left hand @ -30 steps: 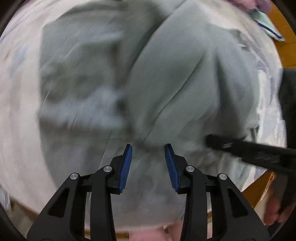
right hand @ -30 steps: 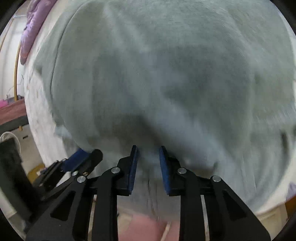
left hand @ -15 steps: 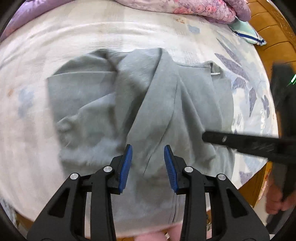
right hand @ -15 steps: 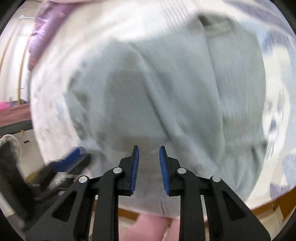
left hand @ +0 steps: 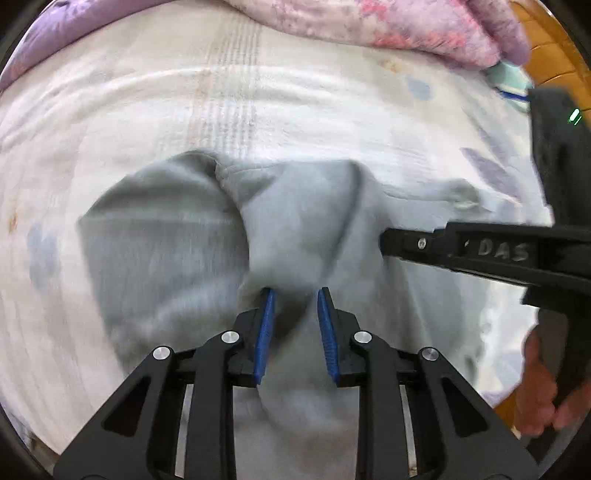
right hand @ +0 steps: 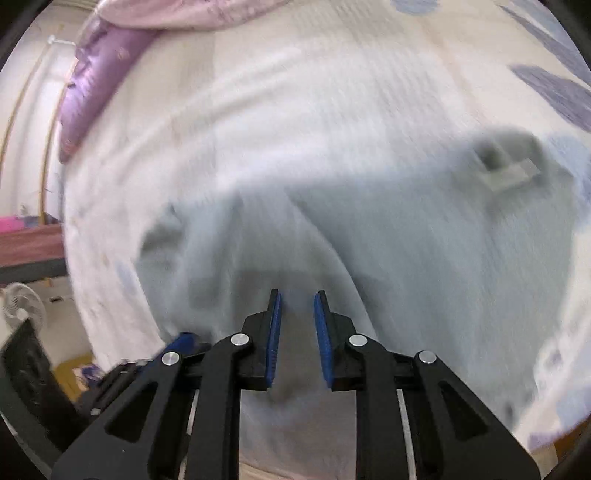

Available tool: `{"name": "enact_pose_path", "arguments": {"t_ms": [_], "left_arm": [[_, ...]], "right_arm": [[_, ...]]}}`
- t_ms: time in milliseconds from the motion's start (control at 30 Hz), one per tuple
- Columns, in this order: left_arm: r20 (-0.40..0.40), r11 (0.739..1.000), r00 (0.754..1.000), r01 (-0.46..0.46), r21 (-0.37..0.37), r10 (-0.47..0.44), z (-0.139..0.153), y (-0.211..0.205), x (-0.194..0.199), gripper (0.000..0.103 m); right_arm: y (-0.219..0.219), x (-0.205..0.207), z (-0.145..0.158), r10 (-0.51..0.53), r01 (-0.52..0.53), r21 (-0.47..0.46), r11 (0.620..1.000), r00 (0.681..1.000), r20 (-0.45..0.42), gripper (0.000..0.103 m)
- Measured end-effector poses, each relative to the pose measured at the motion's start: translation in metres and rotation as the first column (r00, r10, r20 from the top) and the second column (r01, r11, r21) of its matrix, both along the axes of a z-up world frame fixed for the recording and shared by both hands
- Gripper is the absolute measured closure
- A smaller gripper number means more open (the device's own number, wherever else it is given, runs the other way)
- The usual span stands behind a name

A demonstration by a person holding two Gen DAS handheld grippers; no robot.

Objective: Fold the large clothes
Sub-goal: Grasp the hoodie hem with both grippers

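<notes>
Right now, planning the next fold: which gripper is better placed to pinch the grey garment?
Probably left. The left gripper is closing around a raised fold of the grey garment; the right gripper is closing over flatter cloth.

Left wrist view: mounted behind left hand-held gripper (left hand: 293, 301), looks steeply down along its fingers onto bed (left hand: 155, 110), close above grey garment (left hand: 166, 251); pink blanket (left hand: 388, 26) at far edge; right hand-held gripper (left hand: 384, 242) enters from right side.

Right wrist view: mounted behind right hand-held gripper (right hand: 297, 301), tilted down, close, blurred; fan (right hand: 22, 306) and floor at left edge; left hand-held gripper (right hand: 181, 341) at lower left.

Shared: garment, bed sheet, blanket, each other's gripper.
</notes>
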State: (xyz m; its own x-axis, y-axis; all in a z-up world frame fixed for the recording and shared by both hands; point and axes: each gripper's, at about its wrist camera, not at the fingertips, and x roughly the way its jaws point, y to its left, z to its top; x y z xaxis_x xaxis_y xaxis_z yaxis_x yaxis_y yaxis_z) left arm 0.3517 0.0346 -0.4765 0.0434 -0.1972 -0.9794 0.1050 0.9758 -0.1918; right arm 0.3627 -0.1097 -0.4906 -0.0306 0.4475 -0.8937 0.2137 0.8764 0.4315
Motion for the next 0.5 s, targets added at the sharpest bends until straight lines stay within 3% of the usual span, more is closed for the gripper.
{"name": "enact_pose_path", "arguments": {"t_ms": [67,100,167,267,300,333,367,433,500], "left_arm": [[-0.136,0.999,0.990,-0.038,0.010,0.039,-0.055,-0.005,0.013,0.078],[-0.120,0.998,0.991,-0.065,-0.010,0.063,-0.058,-0.001,0.017,0.078],[-0.148,0.995,0.985,-0.092,-0.045,0.084,-0.044,0.007,0.018,0.078],[-0.118,0.989,0.987,-0.118,-0.085,0.107,-0.011,0.020,0.014,0.076],[-0.091,0.990,0.990,-0.112,-0.089,0.104,0.001,0.024,0.017,0.073],[-0.074,0.989,0.991,-0.116,-0.089,0.110,0.008,0.026,0.020,0.060],[-0.054,0.987,0.991,-0.128,-0.097,0.124,0.013,0.029,0.024,0.051],[-0.040,0.969,0.981,-0.192,-0.156,0.188,0.017,0.039,0.037,0.041],[-0.071,0.943,0.965,-0.262,-0.203,0.253,0.004,0.048,0.049,0.041]], "right_arm": [[0.020,0.009,-0.048,0.006,-0.007,-0.011,1.000,0.996,-0.084,0.091],[0.016,0.007,-0.050,-0.051,0.052,0.010,0.999,0.994,-0.093,0.092],[0.006,-0.001,-0.030,-0.093,0.096,0.034,0.995,0.991,-0.095,0.091],[-0.028,-0.014,0.005,-0.138,0.137,-0.019,0.990,0.990,-0.013,0.085],[-0.044,-0.018,0.009,-0.171,0.171,-0.028,0.985,0.985,0.000,0.083],[-0.062,-0.020,0.012,-0.220,0.221,-0.036,0.975,0.975,0.012,0.077],[-0.076,-0.018,0.009,-0.260,0.261,-0.047,0.964,0.965,0.018,0.075],[-0.100,-0.006,-0.008,-0.304,0.301,-0.085,0.950,0.953,-0.016,0.075],[-0.106,0.004,-0.026,-0.345,0.342,-0.044,0.938,0.937,-0.060,0.075]]}}
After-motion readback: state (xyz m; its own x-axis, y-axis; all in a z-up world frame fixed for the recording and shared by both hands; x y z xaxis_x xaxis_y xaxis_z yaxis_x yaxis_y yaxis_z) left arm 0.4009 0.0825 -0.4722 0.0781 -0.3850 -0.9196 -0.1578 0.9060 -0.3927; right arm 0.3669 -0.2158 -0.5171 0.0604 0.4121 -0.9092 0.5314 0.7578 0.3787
